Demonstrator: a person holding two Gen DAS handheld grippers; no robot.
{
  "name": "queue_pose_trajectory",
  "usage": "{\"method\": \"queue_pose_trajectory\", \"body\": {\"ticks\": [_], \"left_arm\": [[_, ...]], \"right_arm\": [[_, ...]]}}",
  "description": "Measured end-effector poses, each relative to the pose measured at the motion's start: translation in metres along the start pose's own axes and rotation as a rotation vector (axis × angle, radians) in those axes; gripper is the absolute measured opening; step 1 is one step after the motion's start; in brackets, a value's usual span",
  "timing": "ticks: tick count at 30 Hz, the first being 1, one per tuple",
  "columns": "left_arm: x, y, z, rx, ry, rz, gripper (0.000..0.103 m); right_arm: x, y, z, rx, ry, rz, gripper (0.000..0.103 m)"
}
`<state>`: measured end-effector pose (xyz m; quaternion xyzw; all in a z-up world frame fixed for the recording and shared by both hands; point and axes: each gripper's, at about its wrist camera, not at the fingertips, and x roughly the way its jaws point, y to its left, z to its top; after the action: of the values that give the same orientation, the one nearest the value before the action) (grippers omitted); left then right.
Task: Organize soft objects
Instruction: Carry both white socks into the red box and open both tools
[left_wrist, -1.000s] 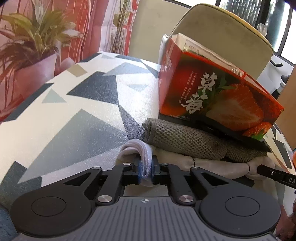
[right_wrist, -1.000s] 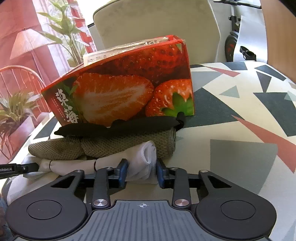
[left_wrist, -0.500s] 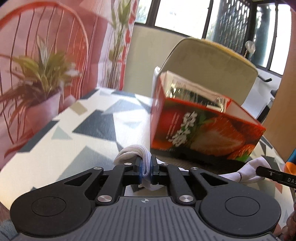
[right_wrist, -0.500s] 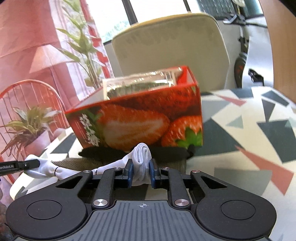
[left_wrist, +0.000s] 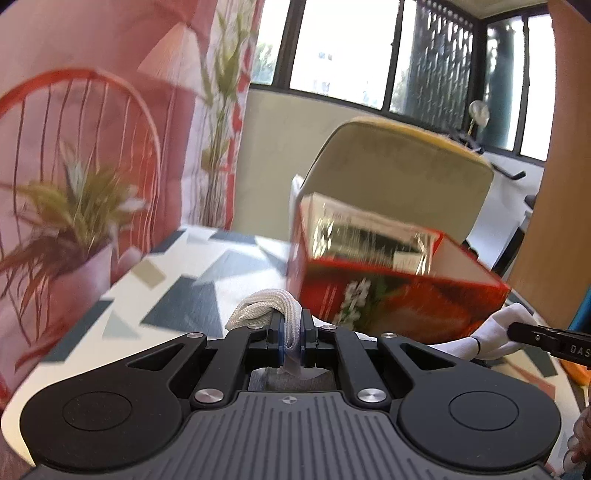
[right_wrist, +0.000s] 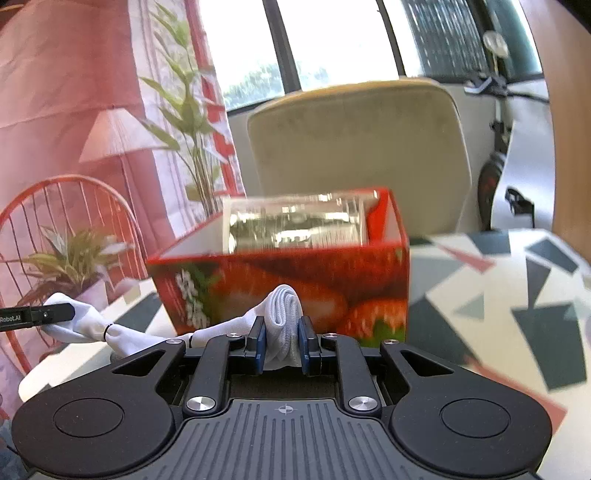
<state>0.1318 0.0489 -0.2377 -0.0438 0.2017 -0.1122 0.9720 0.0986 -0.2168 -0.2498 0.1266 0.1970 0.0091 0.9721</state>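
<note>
**One white cloth held between two tools, lifted before one box**

One white cloth (right_wrist: 122, 334) is seen, stretched between two tools. One end is clamped in the left tool (left_wrist: 291, 334), the other in the right tool (right_wrist: 282, 341); both tools are closed on it. A thin dark band is seen around the cloth's middle.

One red box (right_wrist: 280, 284) with a strawberry print stands on the patterned tabletop (right_wrist: 517, 295), just beyond the cloth. One foil-wrapped pack (right_wrist: 295, 225) is seen inside it.

Compared with a second ago, the cloth has been raised off the tabletop, and the grey and black cloths beneath the box front are no longer in view.

White Chinese characters on the box are too blurred to be read. "RobotAI" is printed on the left tool's finger, "DAS" on the right's.

One chair (right_wrist: 354, 155) and two plants are seen behind.
</note>
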Motion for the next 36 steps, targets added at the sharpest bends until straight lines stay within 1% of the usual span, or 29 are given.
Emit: {"method": "queue_pose_trajectory", "body": {"ticks": [5, 10, 13, 16, 18, 22, 25, 29, 32, 36], "left_arm": [[0.004, -0.008, 0.029, 0.032, -0.051, -0.032, 0.009], [0.023, -0.024, 0.063, 0.067, -0.077, -0.084, 0.009], [0.046, -0.038, 0.083, 0.098, -0.089, -0.112, 0.009], [0.080, -0.051, 0.099, 0.104, -0.065, -0.126, 0.009], [0.104, -0.060, 0.109, 0.107, -0.043, -0.122, 0.009], [0.146, -0.078, 0.121, 0.149, -0.026, -0.085, 0.009], [0.172, -0.087, 0.126, 0.174, -0.002, -0.062, 0.009], [0.200, -0.099, 0.129, 0.209, 0.032, -0.055, 0.009], [0.215, -0.105, 0.129, 0.236, 0.062, -0.051, 0.009], [0.229, -0.111, 0.130, 0.288, 0.095, -0.064, 0.009]], "right_arm": [[0.001, -0.002, 0.031, -0.043, -0.050, 0.006, 0.016], [0.015, -0.006, 0.071, -0.086, -0.059, 0.003, 0.016], [0.032, -0.008, 0.094, -0.112, -0.040, -0.004, 0.016], [0.057, -0.016, 0.116, -0.125, -0.018, -0.025, 0.016], [0.075, -0.022, 0.130, -0.134, -0.009, -0.047, 0.016], [0.112, -0.031, 0.151, -0.177, 0.000, -0.096, 0.016], [0.138, -0.034, 0.159, -0.223, 0.015, -0.128, 0.015], [0.169, -0.032, 0.161, -0.312, 0.051, -0.158, 0.015], [0.188, -0.028, 0.160, -0.395, 0.073, -0.174, 0.015], [0.203, -0.027, 0.160, -0.436, 0.101, -0.173, 0.015]]}}
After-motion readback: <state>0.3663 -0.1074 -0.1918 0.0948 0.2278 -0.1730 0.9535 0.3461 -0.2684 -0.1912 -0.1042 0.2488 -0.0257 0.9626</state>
